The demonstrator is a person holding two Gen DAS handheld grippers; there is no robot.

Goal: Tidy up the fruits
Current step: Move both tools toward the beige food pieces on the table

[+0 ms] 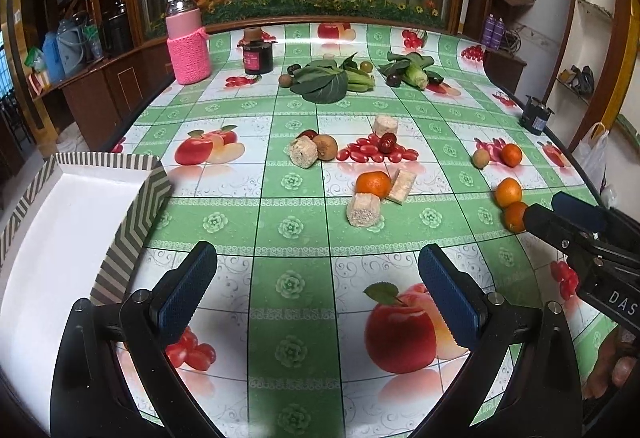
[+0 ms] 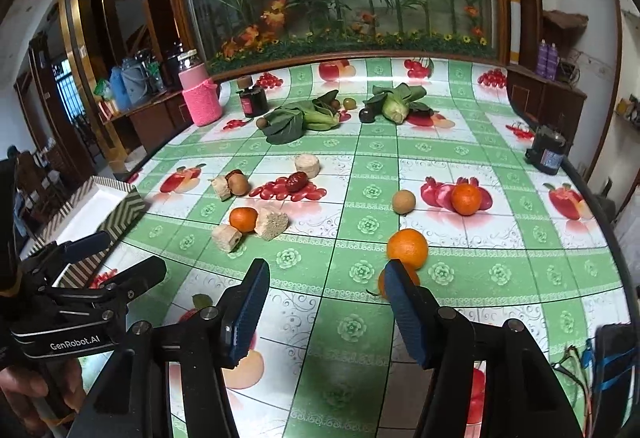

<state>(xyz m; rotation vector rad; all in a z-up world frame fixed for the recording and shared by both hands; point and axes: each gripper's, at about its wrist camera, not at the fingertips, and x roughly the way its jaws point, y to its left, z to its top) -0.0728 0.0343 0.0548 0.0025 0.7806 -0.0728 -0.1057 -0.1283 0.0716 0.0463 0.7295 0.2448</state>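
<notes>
Several oranges lie on the fruit-print tablecloth: one (image 1: 373, 183) mid-table among corn-cob pieces, one (image 1: 511, 155) at the right, two (image 1: 508, 192) near the right edge. My right gripper (image 2: 326, 312) is open, just short of the nearest orange (image 2: 407, 248); a second orange (image 2: 383, 283) is partly hidden behind its right finger. The right gripper also shows in the left wrist view (image 1: 560, 212). My left gripper (image 1: 318, 288) is open and empty over bare cloth, beside a white tray (image 1: 132, 206) with a striped rim. Brown round fruits (image 1: 325, 146) and a red date (image 1: 387, 142) lie mid-table.
Corn-cob pieces (image 1: 363, 210) sit around the middle orange. Leafy greens (image 1: 324, 80), a pink-sleeved bottle (image 1: 187, 38) and a dark jar (image 1: 258, 56) stand at the back. A small black box (image 1: 536, 115) is at the right edge. The table edge curves close on the right.
</notes>
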